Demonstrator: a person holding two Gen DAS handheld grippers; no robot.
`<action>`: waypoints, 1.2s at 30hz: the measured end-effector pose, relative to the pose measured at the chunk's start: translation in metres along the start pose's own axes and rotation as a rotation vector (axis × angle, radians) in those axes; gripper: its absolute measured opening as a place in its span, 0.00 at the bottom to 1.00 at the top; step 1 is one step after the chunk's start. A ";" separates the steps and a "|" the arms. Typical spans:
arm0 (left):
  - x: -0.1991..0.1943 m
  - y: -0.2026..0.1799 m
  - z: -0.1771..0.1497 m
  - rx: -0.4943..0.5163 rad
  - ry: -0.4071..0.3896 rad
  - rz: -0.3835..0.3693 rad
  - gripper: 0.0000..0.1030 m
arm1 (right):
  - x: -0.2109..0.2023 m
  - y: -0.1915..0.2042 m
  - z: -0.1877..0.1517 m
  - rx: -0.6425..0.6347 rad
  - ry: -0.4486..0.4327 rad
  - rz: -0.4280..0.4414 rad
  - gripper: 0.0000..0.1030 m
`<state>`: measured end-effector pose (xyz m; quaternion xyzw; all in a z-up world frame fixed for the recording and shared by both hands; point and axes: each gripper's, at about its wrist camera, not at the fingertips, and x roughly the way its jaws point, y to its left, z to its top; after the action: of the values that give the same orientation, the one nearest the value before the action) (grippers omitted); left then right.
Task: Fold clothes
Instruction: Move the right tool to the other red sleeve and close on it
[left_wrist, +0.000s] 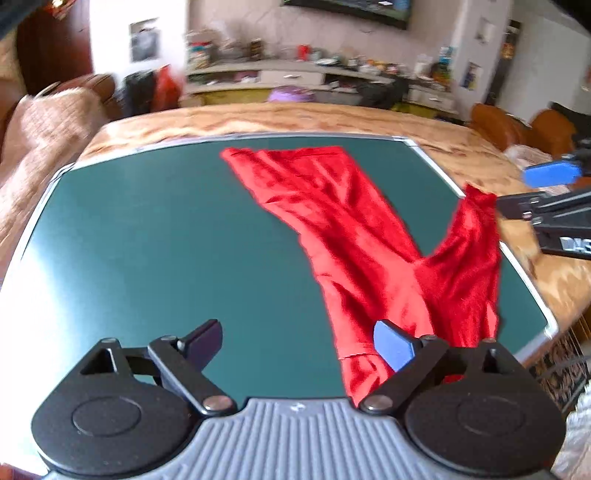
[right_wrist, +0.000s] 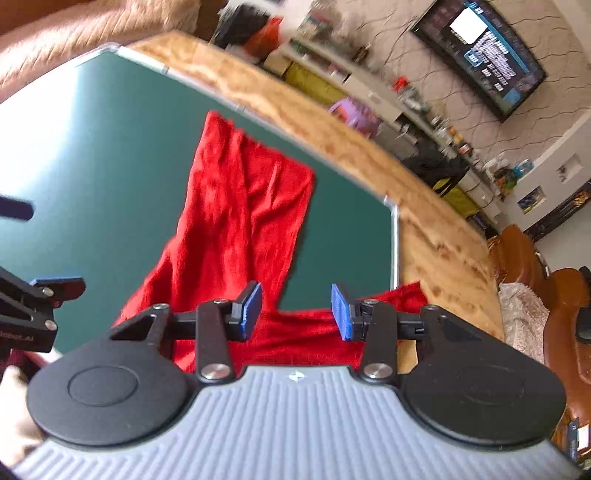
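My left hand-held gripper (left_wrist: 301, 345) and right hand-held gripper (right_wrist: 296, 310) are both spread, empty, above red trousers (left_wrist: 343, 225) lying on the green counter (left_wrist: 147, 240).

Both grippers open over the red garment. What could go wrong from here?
1. One part of the red garment runs past the green mat edge; a tug may slide it off.
2. Left gripper and right gripper are open and near each other: collision possible.
3. Wrinkles may fold in.

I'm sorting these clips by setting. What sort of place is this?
Probably a home living room: a wall television, a cluttered low cabinet beneath it, and armchairs around the table.
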<state>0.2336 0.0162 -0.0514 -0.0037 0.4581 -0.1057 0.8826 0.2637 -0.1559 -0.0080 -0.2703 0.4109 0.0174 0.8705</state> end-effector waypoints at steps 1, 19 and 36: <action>-0.001 0.005 0.003 -0.021 0.001 0.008 0.90 | -0.002 0.000 0.003 0.016 -0.013 -0.008 0.47; 0.017 0.043 0.011 -0.117 0.060 0.038 0.95 | 0.048 0.013 0.059 0.039 -0.102 0.054 0.47; 0.110 0.002 -0.028 -0.083 0.182 -0.097 0.85 | 0.276 0.009 0.191 0.127 0.000 0.418 0.29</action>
<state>0.2726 -0.0004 -0.1573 -0.0526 0.5395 -0.1289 0.8304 0.5789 -0.1084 -0.1130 -0.1237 0.4582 0.1713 0.8633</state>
